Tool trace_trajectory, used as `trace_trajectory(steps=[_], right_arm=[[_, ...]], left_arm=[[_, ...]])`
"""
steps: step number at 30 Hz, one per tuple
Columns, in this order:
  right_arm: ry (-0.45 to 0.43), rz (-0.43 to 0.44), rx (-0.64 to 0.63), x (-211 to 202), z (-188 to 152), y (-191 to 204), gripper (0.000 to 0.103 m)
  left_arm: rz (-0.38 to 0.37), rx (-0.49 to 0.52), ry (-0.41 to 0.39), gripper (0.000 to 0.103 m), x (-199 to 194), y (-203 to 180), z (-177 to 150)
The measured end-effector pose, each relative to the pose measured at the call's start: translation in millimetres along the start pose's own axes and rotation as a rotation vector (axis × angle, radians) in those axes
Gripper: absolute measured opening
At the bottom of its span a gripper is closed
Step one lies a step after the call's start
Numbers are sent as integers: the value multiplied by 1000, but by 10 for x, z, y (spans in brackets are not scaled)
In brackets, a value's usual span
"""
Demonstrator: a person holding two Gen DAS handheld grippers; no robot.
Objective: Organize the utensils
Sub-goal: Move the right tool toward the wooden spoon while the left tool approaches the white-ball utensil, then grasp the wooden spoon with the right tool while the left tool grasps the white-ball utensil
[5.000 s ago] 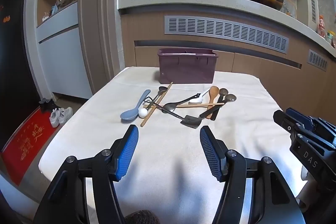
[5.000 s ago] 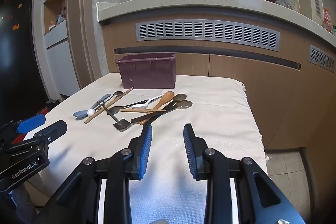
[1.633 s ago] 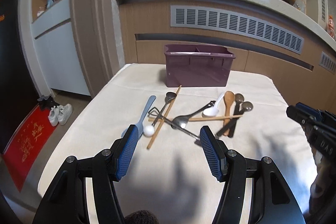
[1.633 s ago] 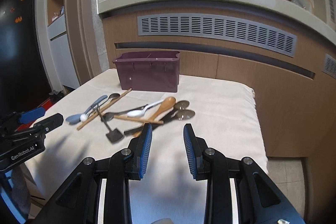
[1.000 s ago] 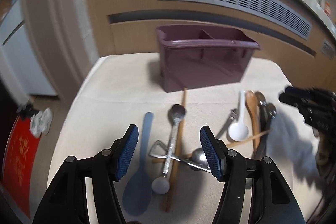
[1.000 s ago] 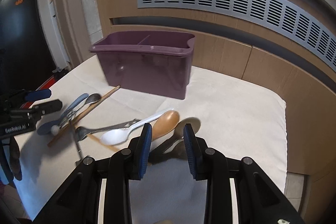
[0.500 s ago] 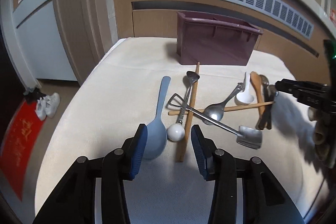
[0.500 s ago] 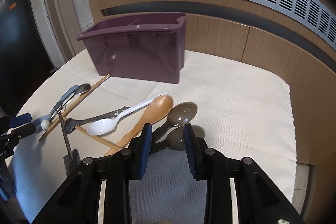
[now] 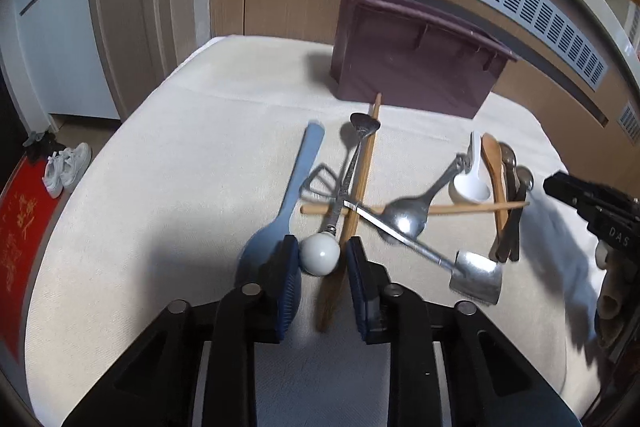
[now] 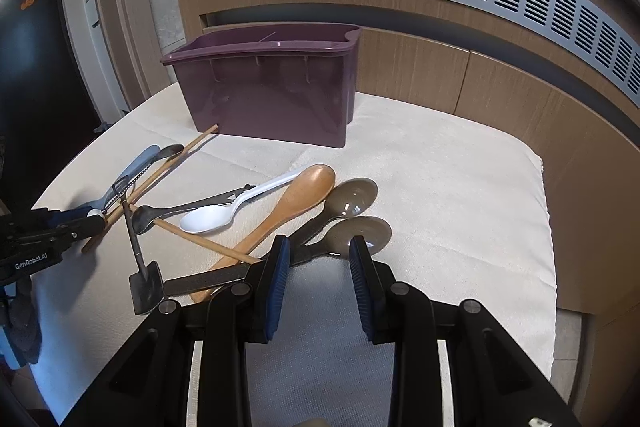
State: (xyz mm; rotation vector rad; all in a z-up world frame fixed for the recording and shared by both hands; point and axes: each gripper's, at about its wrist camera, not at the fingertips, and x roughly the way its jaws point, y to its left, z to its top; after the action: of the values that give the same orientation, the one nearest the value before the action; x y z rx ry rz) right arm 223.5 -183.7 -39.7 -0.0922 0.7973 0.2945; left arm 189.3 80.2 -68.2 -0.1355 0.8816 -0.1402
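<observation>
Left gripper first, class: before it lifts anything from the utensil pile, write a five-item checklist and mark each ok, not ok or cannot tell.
1. White ball end sits between the closing left gripper pads: ok.
2. Pads pressing on it firmly: cannot tell.
3. Only that utensil between the pads: not ok, the wooden chopstick lies there too.
4. Utensil free of the pile: not ok, it crosses others.
5. Purple caddy upright, top open: ok.
</observation>
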Motion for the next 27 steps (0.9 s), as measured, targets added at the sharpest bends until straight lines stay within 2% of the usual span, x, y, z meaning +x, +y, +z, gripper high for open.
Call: trace_trajectory(steps=[4,8,12,15,20,21,24,26,27], right_arm=[[12,4,56,50,54,-6,29],[14,17,154,179,247,-7,29],[95,32,261,437,370,21,29],[144,-2,307,590,360,66,29],[143,-103,275,723,417,211,29],[173,-125,258,816,438,256,30],[155,-201,168,894,502,409,28],[146,-194,115,891,513,475,26],[142,-164,92,863,509,485,25]], left_arm=[[-4,21,-106,22,-187,-68,158],[-7,40,-186,22,-335,-114,353],[-13,32,-238,22,-416,-82,471],[-15,20,-261,22,-433,-27,512],[-18,-3,-274,22,-422,61,550],[-16,-9,-275,22,-415,72,559],[-14,-24,-270,22,-404,90,576],[-3,-19,-274,22,-409,71,574],[4,-11,-276,22,-420,46,571]])
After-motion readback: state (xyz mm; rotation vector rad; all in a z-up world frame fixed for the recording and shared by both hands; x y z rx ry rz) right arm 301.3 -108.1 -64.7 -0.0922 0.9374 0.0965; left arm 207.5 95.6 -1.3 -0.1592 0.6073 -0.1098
